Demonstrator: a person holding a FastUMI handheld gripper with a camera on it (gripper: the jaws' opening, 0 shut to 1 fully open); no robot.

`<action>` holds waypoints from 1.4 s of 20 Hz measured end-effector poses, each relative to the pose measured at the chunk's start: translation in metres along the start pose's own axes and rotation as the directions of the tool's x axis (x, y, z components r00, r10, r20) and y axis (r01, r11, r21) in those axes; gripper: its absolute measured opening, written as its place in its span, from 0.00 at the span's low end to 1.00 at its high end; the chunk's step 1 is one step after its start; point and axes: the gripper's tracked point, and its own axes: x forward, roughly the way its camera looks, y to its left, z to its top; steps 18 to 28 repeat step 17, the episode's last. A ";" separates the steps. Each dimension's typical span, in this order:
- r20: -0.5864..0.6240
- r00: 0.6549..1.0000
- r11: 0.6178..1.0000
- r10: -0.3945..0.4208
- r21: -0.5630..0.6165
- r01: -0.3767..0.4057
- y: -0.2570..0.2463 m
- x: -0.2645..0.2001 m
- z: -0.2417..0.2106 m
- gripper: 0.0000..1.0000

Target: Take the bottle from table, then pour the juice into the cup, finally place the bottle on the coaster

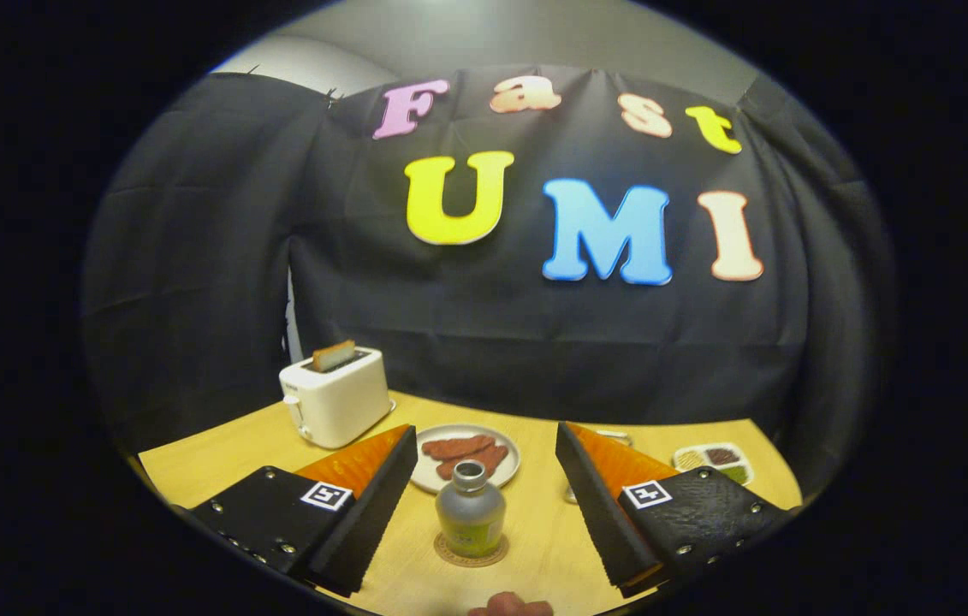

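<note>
Screwed housings (270, 513) bearing square markers.

The coaster (471, 553) is mostly covered by the bottle (470, 510) standing on it. Behind the bottle, the plate (501, 445) is partly hidden by the bottle's neck. Right of the bottle, a finger (612, 505) hides most of a metal thing on the table. A small tray's (713, 462) contents are too small to tell.

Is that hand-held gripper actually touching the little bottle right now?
Apart. In the gripper view the bottle stands upright on the coaster, between the open fingers of the hand-held gripper, with bare table showing on either side of it.
</note>
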 end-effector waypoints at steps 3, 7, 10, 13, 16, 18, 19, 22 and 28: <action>0.089 0.992 0.995 -0.088 -0.031 0.091 -0.034 -0.034 0.073 0.99; 0.118 0.978 0.985 -0.172 -0.006 0.174 -0.068 -0.075 0.137 0.99; 0.124 0.970 0.977 -0.211 0.038 0.208 -0.084 -0.093 0.178 0.99; 0.156 0.963 0.974 -0.221 0.083 0.210 -0.094 -0.105 0.201 0.99; 0.166 0.951 0.965 -0.260 0.074 0.251 -0.114 -0.114 0.202 0.99; 0.162 0.951 0.964 -0.264 0.072 0.255 -0.117 -0.117 0.199 0.99; 0.162 0.951 0.964 -0.264 0.072 0.255 -0.117 -0.117 0.199 0.99; 0.162 0.951 0.964 -0.264 0.072 0.255 -0.117 -0.117 0.199 0.99; 0.162 0.951 0.964 -0.264 0.072 0.255 -0.117 -0.117 0.199 0.99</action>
